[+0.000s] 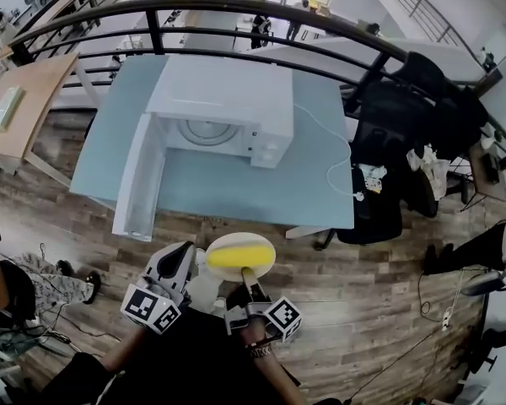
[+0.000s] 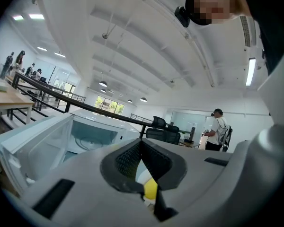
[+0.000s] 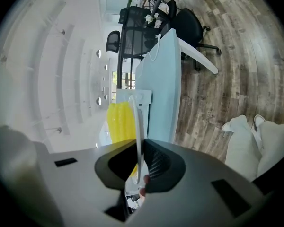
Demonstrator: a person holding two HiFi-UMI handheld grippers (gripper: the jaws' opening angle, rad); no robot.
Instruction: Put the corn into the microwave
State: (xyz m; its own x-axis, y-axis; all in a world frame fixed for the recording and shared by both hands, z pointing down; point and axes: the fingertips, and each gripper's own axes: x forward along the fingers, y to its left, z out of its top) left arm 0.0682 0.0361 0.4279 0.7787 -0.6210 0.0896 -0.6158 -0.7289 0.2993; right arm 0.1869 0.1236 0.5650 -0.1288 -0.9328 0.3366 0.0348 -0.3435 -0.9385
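A yellow corn cob [image 1: 234, 259] lies on a white plate [image 1: 262, 245], held in the air in front of the table [image 1: 236, 188]. My right gripper [image 1: 247, 275] is shut on the plate's near rim; in the right gripper view the plate [image 3: 138, 126] stands edge-on between the jaws with the corn [image 3: 120, 122] behind it. My left gripper [image 1: 196, 261] is at the plate's left rim. In the left gripper view its jaws stand close together around a sliver of plate and corn [image 2: 150, 189]. The white microwave [image 1: 223, 99] sits on the table, door [image 1: 139, 180] swung open to the left, cavity facing me.
A white cable [image 1: 337, 154] trails from the microwave over the table's right side. Black office chairs [image 1: 396, 116] stand at the right, a black railing [image 1: 236, 11] runs behind the table, a wooden desk [image 1: 25, 99] is at far left. People sit at both edges.
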